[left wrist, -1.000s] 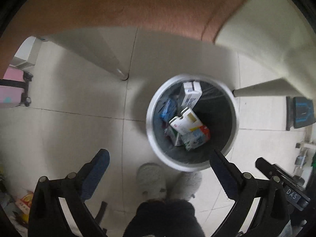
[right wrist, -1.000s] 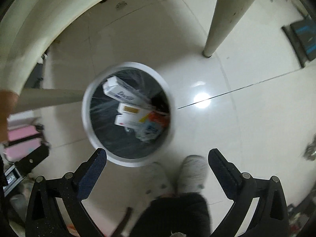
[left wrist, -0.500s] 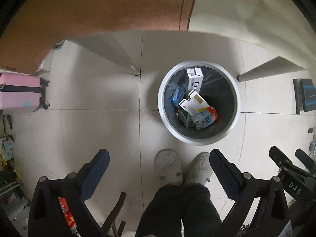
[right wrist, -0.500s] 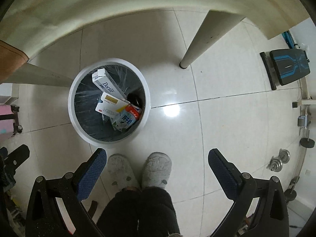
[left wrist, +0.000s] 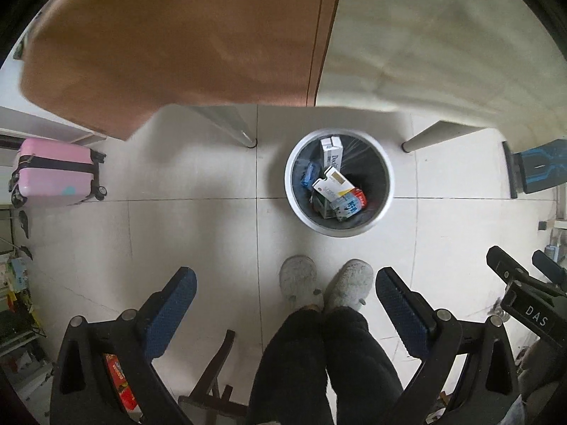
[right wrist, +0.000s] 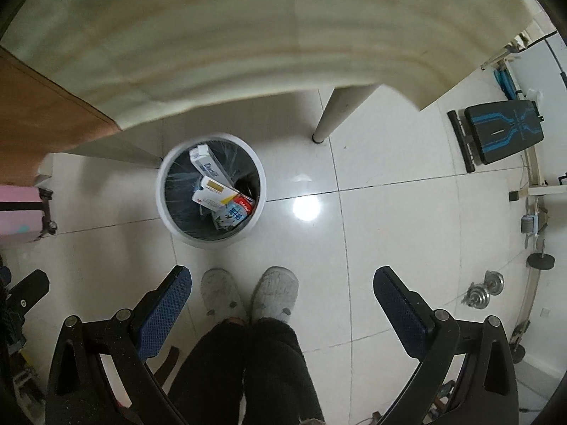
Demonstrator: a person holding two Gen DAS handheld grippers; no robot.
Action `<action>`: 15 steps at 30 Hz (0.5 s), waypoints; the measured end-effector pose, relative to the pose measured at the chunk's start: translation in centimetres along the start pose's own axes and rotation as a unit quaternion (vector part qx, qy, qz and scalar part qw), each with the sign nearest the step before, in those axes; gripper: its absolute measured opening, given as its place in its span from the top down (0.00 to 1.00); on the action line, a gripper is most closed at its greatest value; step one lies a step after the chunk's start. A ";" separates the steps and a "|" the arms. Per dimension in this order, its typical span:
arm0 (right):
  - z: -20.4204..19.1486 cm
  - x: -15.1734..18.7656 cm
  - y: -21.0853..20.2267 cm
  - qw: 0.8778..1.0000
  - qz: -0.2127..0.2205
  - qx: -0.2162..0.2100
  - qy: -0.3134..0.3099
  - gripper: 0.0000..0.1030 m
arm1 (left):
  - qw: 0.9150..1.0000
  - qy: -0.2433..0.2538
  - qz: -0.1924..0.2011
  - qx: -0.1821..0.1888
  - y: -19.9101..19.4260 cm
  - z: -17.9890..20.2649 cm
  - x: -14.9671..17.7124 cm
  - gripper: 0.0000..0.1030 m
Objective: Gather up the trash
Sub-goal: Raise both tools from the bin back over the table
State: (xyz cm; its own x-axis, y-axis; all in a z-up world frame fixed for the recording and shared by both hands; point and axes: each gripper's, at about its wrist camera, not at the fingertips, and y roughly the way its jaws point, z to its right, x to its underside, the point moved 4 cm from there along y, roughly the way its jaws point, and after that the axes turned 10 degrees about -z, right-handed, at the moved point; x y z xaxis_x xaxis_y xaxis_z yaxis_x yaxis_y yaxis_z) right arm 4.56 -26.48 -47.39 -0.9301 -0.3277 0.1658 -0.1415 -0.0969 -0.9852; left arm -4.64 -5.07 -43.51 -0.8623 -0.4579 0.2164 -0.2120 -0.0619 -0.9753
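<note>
A glossy pale tiled floor (right wrist: pixel 407 219) fills both views, seen from high above, with a lamp's glare on it to the right of the round white trash bin (left wrist: pixel 339 138). The bin stands on the floor just in front of the person's grey slippers (right wrist: pixel 248 294), lined with a dark bag and holding several cartons: a white box (right wrist: pixel 209 166) leaning against the far wall, a white-and-yellow box (right wrist: pixel 216 193) across the middle, and a blue-and-white carton (right wrist: pixel 232 216) beside something red. The table edge (right wrist: pixel 248 81), pale cream with an orange-brown cloth (left wrist: pixel 170 42) on its left part, overhangs the far side of the bin, and two pale table legs (right wrist: pixel 336 113) come down on either side of it. A pink suitcase (left wrist: pixel 53 173) stands well to the left, a black-and-blue bench (right wrist: pixel 503 131) and some dumbbell weights (right wrist: pixel 483 287) well to the right, leaving bare tile between. The left gripper (left wrist: pixel 283 297) hangs with its jaws spread wide and nothing between them; the right gripper (right wrist: pixel 281 294) is likewise released and empty, both well above the floor.
</note>
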 end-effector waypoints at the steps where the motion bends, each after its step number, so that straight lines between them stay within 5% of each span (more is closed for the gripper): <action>1: 0.0 0.3 -1.3 1.000 0.002 -0.003 0.000 0.00 | 1.000 0.000 0.003 0.003 -1.0 0.0 0.3 0.00; 15: -1.0 3.4 -17.6 0.999 0.045 -0.027 -0.011 0.00 | 0.997 0.014 0.068 0.042 -14.7 -0.2 3.0 0.00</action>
State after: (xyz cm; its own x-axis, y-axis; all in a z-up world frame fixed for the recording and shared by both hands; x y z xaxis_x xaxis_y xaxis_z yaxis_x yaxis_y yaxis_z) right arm 3.50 -24.91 -29.53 -0.9324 -0.3529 0.0777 -0.0771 -0.0157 -0.9969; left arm -4.24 -5.33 -28.52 -0.8931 -0.4423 0.0820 -0.0539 -0.0758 -0.9957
